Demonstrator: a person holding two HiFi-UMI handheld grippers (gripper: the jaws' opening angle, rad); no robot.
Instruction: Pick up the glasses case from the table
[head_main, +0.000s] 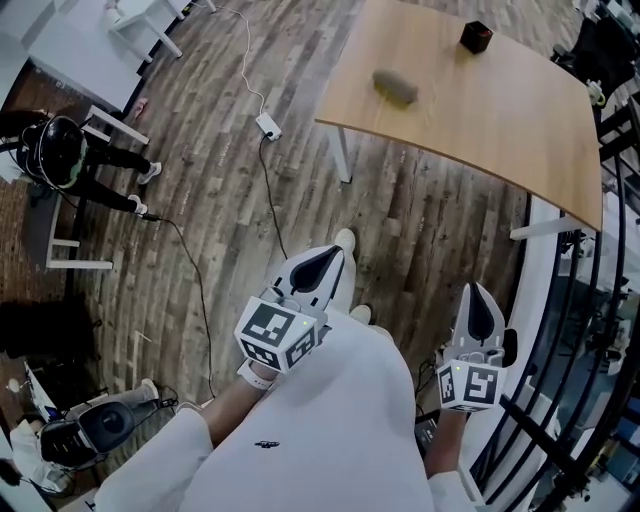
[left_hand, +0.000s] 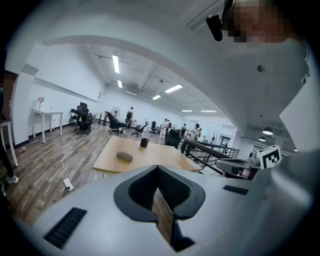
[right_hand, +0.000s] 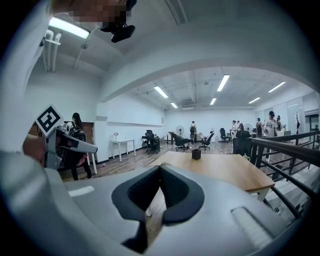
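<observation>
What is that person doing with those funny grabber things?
A person in white holds a pair of tongs in each hand and stands on the wood floor, facing a table. The left tongs and the right tongs are both shut and hold nothing. A glasses case lies on the table, with a small dark box farther along. The case has not been picked up yet; both tongs are well short of the table.
</observation>
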